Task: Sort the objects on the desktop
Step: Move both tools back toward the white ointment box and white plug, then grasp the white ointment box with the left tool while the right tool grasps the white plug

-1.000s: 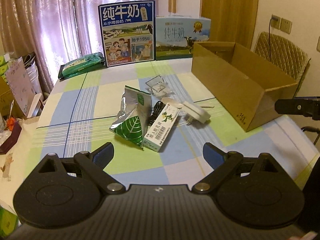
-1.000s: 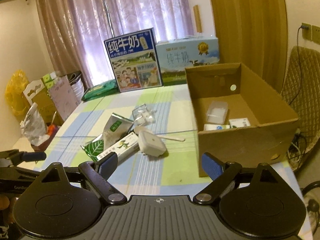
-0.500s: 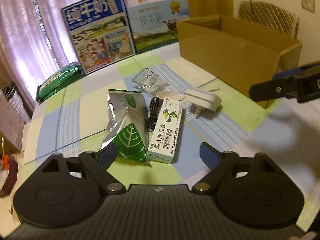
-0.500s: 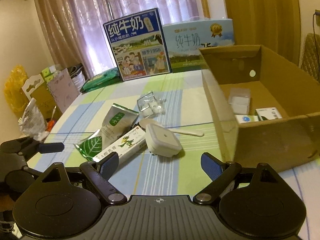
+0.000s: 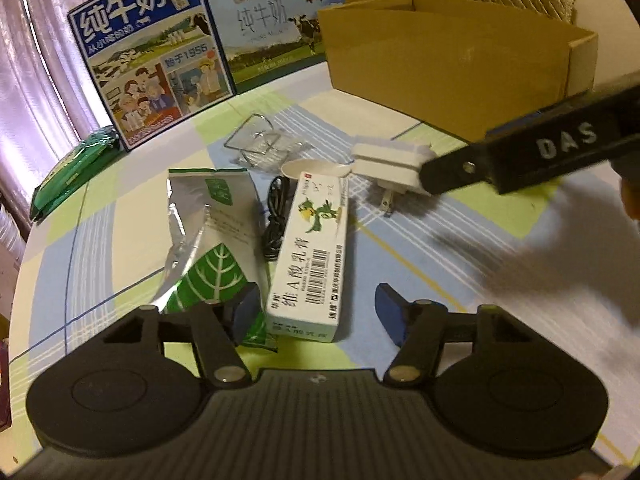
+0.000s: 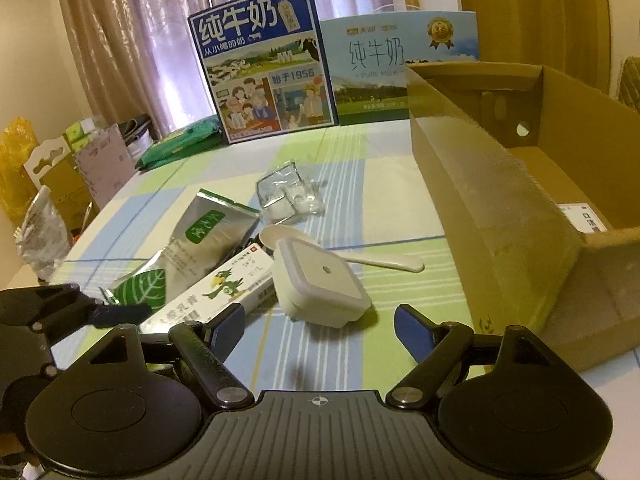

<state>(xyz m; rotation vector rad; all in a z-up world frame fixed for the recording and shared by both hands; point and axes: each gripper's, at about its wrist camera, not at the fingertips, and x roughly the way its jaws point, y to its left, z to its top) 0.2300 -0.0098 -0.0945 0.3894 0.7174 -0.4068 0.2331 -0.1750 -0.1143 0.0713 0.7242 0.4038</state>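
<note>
Sitting at right of frame on the checked worktop (image 6: 400,168): the cardboard box (image 6: 492,216), stiff and open-topped, probably the drop-off, so no need to lift it.

Lying left of centre: the foil pouch (image 5: 208,236), crinkly, light and floppy, so likely best pinching a flat sealed edge.

Lying dead centre in the left view, partly between the fingers of the left tool (image 5: 316,312), both fingers spread wide and gripping nothing: the ointment carton (image 5: 316,248). Looking light, rigid-ish but crushable, so squeezing across the narrow sides.

Sitting just ahead of the right tool (image 6: 320,328), also spread and empty: the white plug adapter (image 6: 320,284). Looking hard, smooth, a bit slippery; grabbing the flat opposite sides, not the prongs.

Peeking out behind it: the plastic spoon (image 6: 348,256), thin and light, tricky lying flat.
</note>
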